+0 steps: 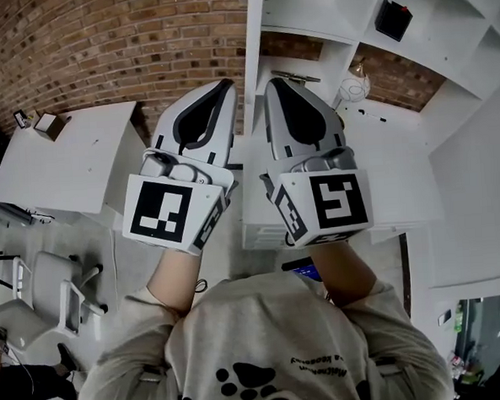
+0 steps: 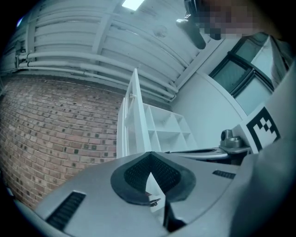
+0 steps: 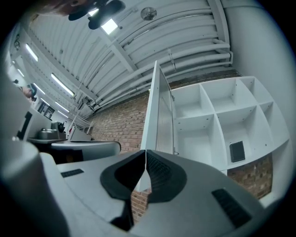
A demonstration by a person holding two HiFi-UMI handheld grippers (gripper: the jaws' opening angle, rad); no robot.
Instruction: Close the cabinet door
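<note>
The white cabinet door (image 1: 255, 34) stands open and shows edge-on straight ahead, between my two grippers. Right of it are the cabinet's open white shelves (image 1: 331, 8). My left gripper (image 1: 228, 84) is just left of the door's edge, shut and holding nothing. My right gripper (image 1: 271, 83) is just right of the edge, also shut and holding nothing. In the left gripper view the door (image 2: 135, 115) rises above the closed tips (image 2: 150, 157). In the right gripper view the door (image 3: 157, 111) stands above the tips (image 3: 145, 155), with the shelves (image 3: 217, 120) beside it. Neither gripper visibly touches the door.
A small black item (image 1: 393, 17) sits in one shelf compartment. A round glass object (image 1: 354, 85) stands on the white counter below the shelves. A white table (image 1: 70, 159) and a chair (image 1: 45, 296) are on the left, before a brick wall (image 1: 114, 43).
</note>
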